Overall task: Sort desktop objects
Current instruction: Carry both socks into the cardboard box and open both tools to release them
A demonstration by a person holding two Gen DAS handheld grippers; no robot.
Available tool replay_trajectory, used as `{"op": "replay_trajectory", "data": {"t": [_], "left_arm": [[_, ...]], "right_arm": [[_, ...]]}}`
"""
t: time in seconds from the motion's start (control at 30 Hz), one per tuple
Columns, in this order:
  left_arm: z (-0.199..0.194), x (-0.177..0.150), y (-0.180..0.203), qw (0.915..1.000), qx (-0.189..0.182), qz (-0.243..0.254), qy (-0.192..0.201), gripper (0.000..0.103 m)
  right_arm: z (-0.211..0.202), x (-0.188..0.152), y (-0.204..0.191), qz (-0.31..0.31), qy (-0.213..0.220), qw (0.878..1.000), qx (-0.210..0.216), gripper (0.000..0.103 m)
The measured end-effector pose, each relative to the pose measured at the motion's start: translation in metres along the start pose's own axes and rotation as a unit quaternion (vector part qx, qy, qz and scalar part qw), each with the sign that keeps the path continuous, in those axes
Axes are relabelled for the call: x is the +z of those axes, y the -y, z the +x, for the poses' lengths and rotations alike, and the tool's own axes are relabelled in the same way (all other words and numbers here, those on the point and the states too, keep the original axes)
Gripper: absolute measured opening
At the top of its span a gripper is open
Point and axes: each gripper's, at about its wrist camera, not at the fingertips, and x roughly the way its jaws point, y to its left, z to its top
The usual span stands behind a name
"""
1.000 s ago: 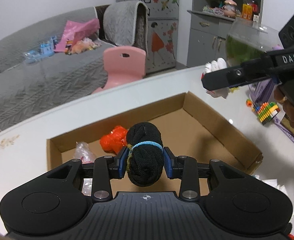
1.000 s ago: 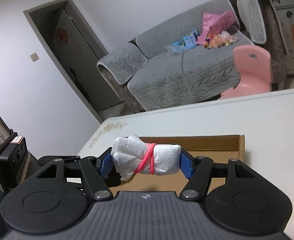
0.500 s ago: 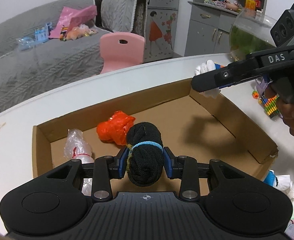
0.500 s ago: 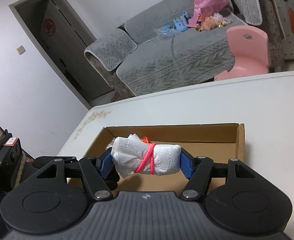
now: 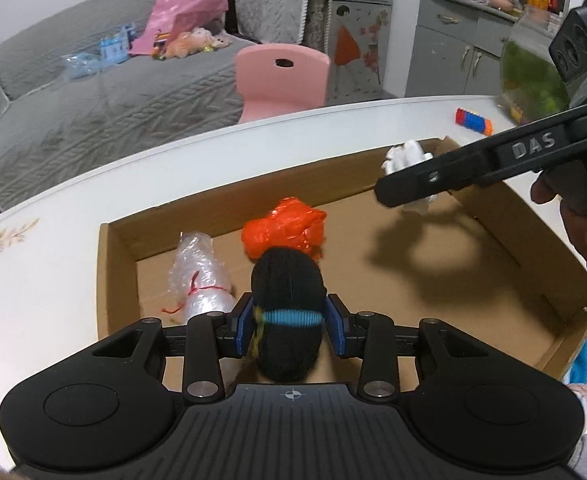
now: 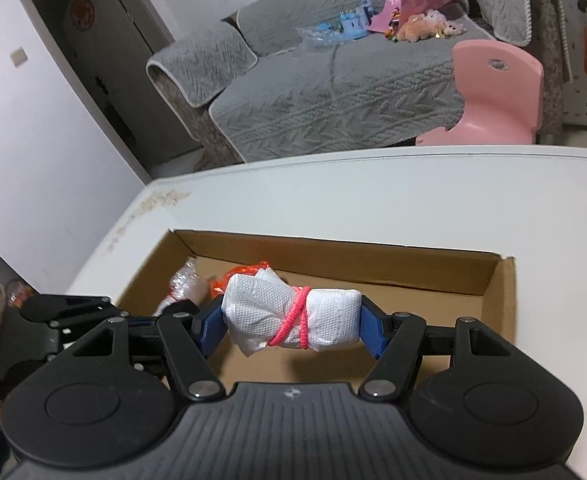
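Observation:
My left gripper [image 5: 289, 326] is shut on a black rolled bundle [image 5: 287, 300] bound by a blue band, held above the near left part of an open cardboard box [image 5: 549, 240]. Inside the box lie an orange plastic bundle [image 5: 285, 228] and a clear plastic bundle [image 5: 199, 276] tied with red thread. My right gripper [image 6: 293, 322] is shut on a white tissue bundle [image 6: 293, 316] wrapped with a pink band, hanging over the box [image 6: 501, 280]. In the left wrist view that right gripper [image 5: 413, 182] reaches in from the right over the box's far corner.
The box rests on a white table [image 5: 53, 272]. A blue, red and orange toy block [image 5: 473, 120] and a glass bowl with green contents [image 5: 533, 76] stand at the far right. Blue and white items [image 5: 585, 364] lie outside the box's near right corner. A pink chair [image 6: 493, 92] and grey sofa stand beyond.
Both grippers have come down and forward over the box with their bundles still gripped. The right gripper has moved leftward across the box's far corner in the left wrist view.

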Motion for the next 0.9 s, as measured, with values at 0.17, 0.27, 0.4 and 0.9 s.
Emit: {"op": "replay_trajectory", "data": {"t": [0.17,0.27,0.4,0.9], "left_arm": [[0.002,0.0,0.001,1.0,0.0,-0.001,0.001,0.044],[0.004,0.0,0.001,1.0,0.002,-0.004,0.002,0.046],[0.004,-0.003,0.004,1.0,0.004,0.004,0.006,0.083],[-0.038,-0.006,0.012,0.9985,0.018,0.018,0.048,0.103]], "right_arm": [[0.015,0.0,-0.004,-0.013,-0.015,1.0,-0.018,0.063],[0.021,0.0,-0.004,-0.017,-0.022,0.999,-0.032,0.063],[0.028,-0.003,-0.009,-0.035,-0.03,0.997,-0.054,0.063],[-0.016,0.001,-0.027,-0.04,0.024,0.997,-0.056,0.087]]}}
